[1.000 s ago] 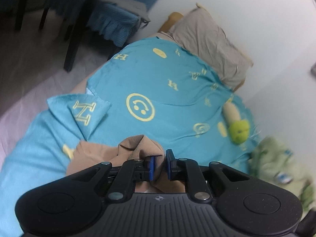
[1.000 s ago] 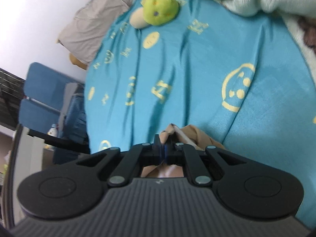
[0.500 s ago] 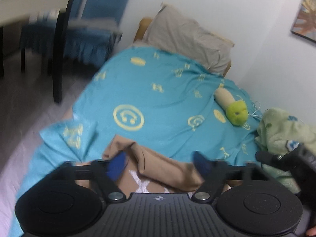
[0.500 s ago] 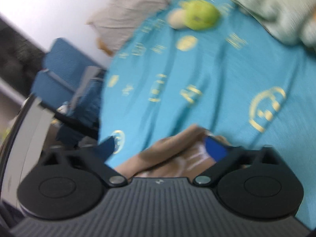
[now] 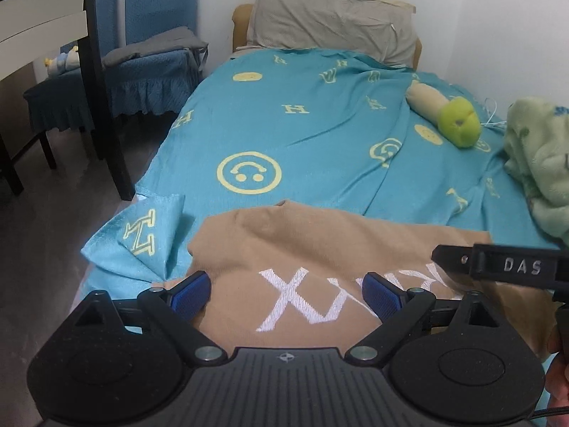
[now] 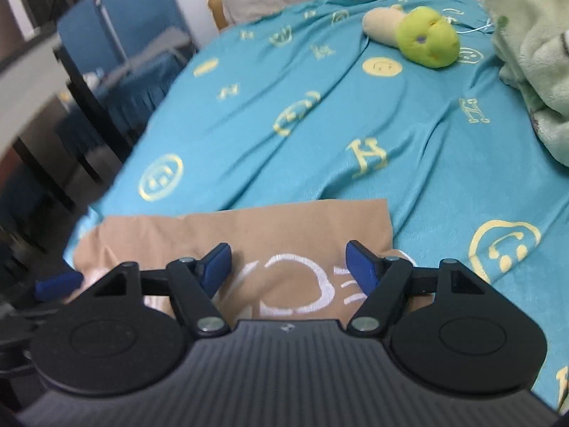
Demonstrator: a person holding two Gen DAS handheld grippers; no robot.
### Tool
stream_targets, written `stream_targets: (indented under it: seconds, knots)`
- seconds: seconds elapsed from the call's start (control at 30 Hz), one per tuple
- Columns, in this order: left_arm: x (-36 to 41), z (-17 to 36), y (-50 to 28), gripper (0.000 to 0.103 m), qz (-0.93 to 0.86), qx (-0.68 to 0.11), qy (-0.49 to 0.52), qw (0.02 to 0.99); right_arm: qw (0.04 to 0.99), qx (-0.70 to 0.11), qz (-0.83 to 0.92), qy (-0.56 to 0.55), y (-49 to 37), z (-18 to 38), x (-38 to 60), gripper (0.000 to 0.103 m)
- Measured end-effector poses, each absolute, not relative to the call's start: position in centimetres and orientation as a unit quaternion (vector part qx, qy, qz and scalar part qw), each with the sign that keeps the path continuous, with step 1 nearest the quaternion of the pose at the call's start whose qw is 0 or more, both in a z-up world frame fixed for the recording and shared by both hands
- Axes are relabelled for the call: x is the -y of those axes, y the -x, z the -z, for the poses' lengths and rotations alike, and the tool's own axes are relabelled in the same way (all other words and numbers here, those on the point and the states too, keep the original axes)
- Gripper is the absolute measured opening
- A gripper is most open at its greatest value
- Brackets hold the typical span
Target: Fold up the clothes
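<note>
A tan garment [image 5: 320, 238] with white stitched lettering lies spread on the near end of the bed; it also shows in the right wrist view [image 6: 270, 231]. My left gripper [image 5: 286, 293] is open and empty just above its near part. My right gripper [image 6: 288, 265] is open and empty over the garment's right part. A finger of the right gripper [image 5: 498, 265] shows at the right of the left wrist view. A blue pad of the left gripper [image 6: 58, 281] shows at the left of the right wrist view.
The bed has a teal cover [image 5: 302, 124] with yellow smiley prints. A green and beige plush toy [image 5: 457, 126] and a pale green blanket [image 5: 540, 163] lie at the right. A grey pillow [image 5: 330, 17] is at the head. Blue chairs [image 5: 149, 53] stand left.
Both grippers were shut on the bunched tan garment a second ago. Both have opened and let it go, and the garment now lies spread flat on the bed.
</note>
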State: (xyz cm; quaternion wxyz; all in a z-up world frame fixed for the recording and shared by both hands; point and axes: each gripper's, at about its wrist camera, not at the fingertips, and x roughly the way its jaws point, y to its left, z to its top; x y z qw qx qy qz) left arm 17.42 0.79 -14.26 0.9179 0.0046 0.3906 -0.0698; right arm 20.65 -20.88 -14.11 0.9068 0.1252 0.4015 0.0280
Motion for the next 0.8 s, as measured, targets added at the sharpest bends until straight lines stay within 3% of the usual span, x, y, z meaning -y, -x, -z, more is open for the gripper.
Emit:
stream_targets:
  seconds: [0.33,0.57,0.8]
  knots:
    - [-1.1,10.9,-12.7,0.094,0.074,-0.375,0.010,0.924,0.926,-0.360,-0.031,-0.110,-14.6,10.8,20.4,0.073]
    - [-0.8,13.4,-12.0,0.095,0.050,-0.432,0.009,0.900,0.912,-0.400,-0.022,-0.087,-13.5,12.3,20.0,0.073]
    - [-0.8,12.5,-10.3,0.094,0.046,-0.427,0.023,0.903,0.903,-0.415,-0.022,-0.111,-14.0,13.3,20.8,0.073]
